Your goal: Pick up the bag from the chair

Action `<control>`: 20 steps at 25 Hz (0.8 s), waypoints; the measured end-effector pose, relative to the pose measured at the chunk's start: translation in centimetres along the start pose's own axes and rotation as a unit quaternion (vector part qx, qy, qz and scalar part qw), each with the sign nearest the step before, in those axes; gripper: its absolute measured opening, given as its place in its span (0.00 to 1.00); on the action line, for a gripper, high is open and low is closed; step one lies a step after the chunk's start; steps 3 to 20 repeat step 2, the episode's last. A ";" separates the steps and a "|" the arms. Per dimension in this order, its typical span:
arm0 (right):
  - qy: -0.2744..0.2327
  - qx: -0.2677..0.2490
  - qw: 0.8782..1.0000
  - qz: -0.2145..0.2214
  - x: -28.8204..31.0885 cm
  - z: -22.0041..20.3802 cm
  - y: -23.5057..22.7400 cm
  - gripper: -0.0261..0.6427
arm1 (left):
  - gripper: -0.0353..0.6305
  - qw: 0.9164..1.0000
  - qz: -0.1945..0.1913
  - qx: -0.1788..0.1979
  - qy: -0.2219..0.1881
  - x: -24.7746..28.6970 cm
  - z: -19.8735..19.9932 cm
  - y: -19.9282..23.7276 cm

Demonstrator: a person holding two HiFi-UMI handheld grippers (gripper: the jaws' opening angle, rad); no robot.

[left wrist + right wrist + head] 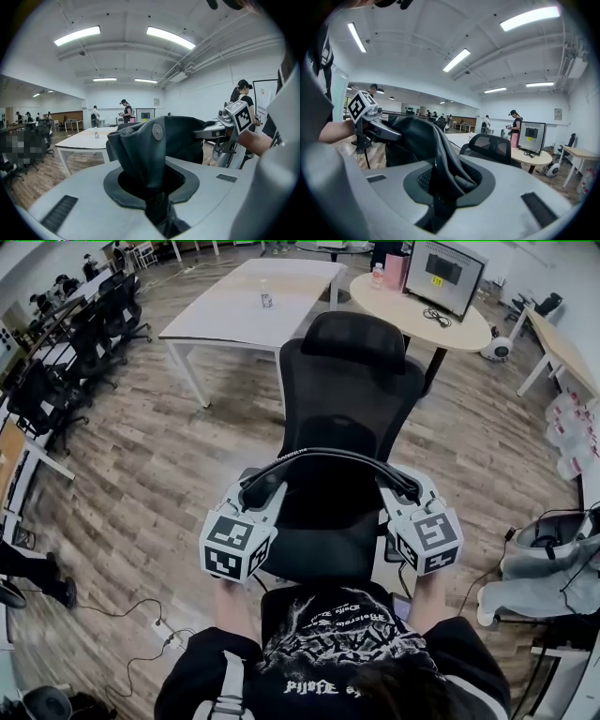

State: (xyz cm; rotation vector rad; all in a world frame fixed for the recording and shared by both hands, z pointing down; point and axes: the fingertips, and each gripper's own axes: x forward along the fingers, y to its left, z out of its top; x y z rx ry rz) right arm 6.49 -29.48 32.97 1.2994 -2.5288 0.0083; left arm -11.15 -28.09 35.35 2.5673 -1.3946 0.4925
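A person stands at the near edge, looking down on a black office chair that faces them, its tall back and headrest rising on the far side. The left gripper and the right gripper are held out over the seat, each topped by a cube with square markers. Both are clenched on the black bag: each gripper view shows dark folded leather pinched between that gripper's jaws. The bag spans from one gripper to the other as a dark arch over the seat, just in front of the chair back. Black on black, it is unclear whether its underside touches the seat. Beyond the chair, on the wood floor, stands a white table at far left and a round wooden table at far right carrying a monitor. A row of black chairs lines the far left edge. A cable trails over the floor at near left, and grey equipment sits at near right.
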 end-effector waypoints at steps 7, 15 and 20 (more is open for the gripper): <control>-0.001 -0.001 1.000 0.001 0.1 0.2 0.0 0.14 | 0.16 1.000 0.002 0.000 -0.001 -0.1 0.2 0.2; -0.001 -0.001 1.000 0.001 0.1 0.2 0.0 0.14 | 0.16 1.000 0.002 0.000 -0.001 -0.1 0.2 0.2; -0.001 -0.001 1.000 0.001 0.1 0.2 0.0 0.14 | 0.16 1.000 0.002 0.000 -0.001 -0.1 0.2 0.2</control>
